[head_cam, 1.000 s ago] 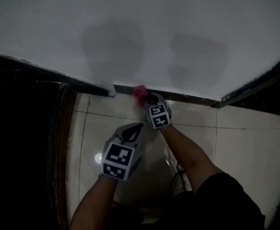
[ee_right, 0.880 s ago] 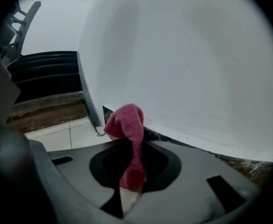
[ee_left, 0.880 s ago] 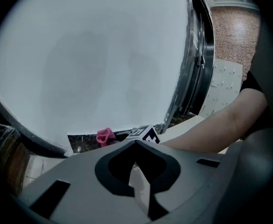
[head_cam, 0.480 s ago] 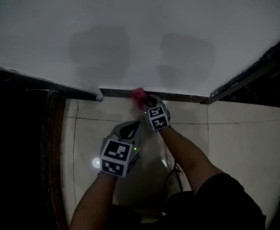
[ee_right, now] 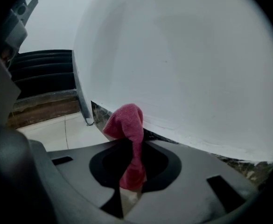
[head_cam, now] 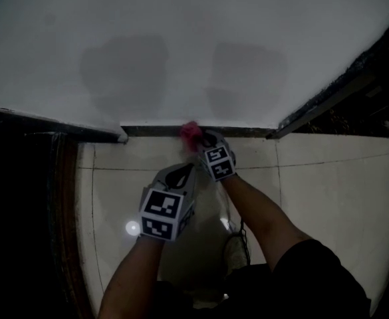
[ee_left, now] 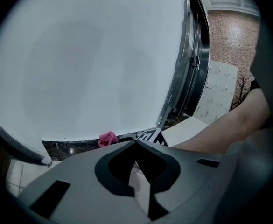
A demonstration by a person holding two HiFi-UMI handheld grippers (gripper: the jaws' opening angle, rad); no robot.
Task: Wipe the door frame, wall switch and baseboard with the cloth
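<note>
The right gripper [head_cam: 205, 141] has its jaws clamped on the pink cloth [head_cam: 190, 131], and the cloth's bunched end sits against the dark baseboard [head_cam: 247, 131], near that strip's left end. The left gripper [head_cam: 189, 170] hangs over the pale floor tiles [head_cam: 327, 185] just in front of the baseboard. Its jaws are closed together with nothing between them.

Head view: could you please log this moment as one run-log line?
right tool: shut on pink cloth | cloth: at baseboard | left tool: shut, empty, behind right tool
</note>
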